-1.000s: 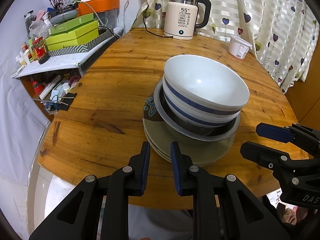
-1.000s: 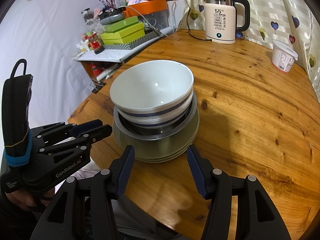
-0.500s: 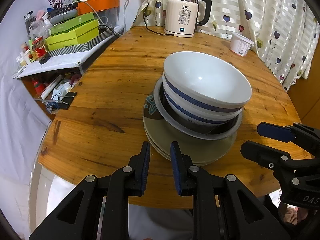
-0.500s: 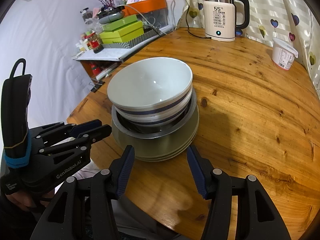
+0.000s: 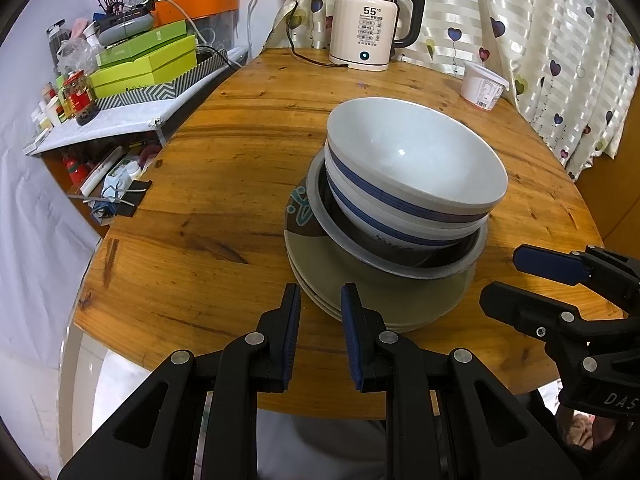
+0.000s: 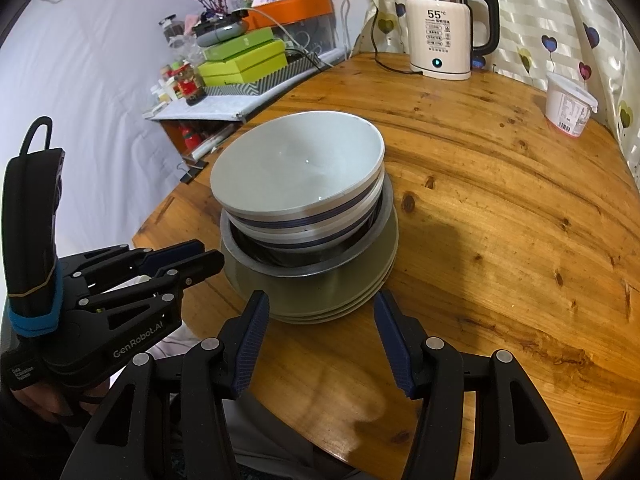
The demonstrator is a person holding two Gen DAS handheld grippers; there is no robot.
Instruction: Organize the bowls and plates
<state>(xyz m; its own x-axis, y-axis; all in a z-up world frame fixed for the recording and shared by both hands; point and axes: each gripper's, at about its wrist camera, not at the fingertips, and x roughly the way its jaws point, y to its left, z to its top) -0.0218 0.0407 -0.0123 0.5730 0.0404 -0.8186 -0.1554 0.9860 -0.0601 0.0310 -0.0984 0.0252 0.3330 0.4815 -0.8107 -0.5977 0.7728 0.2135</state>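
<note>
Crockery stacked near the front edge of the round wooden table [image 5: 224, 184]. A white bowl with blue bands [image 5: 412, 160] is nested in a second banded bowl, which sits inside a grey metal basin [image 5: 400, 268]; the basin rests on a pile of olive-green plates [image 5: 360, 304], the lowest visible one bearing a teal pattern at its left rim. The left gripper [image 5: 320, 300] is shown empty with only a narrow gap between its pads, poised just before the plates' near rim without touching it. The right gripper [image 6: 320, 312] is shown empty and spread wide, its fingers flanking the near edge of the plate pile, apparently clear of it. The stacking appears largely complete; the step in hand is judged to be either a final squaring of the pile or a withdrawal. If the pile is to be nudged, force is best applied low, at the plate rims, since a push on the tall bowls could tip them. A kettle [image 5: 372, 24] and a white tub [image 5: 482, 88] stand well apart at the far edge.
</note>
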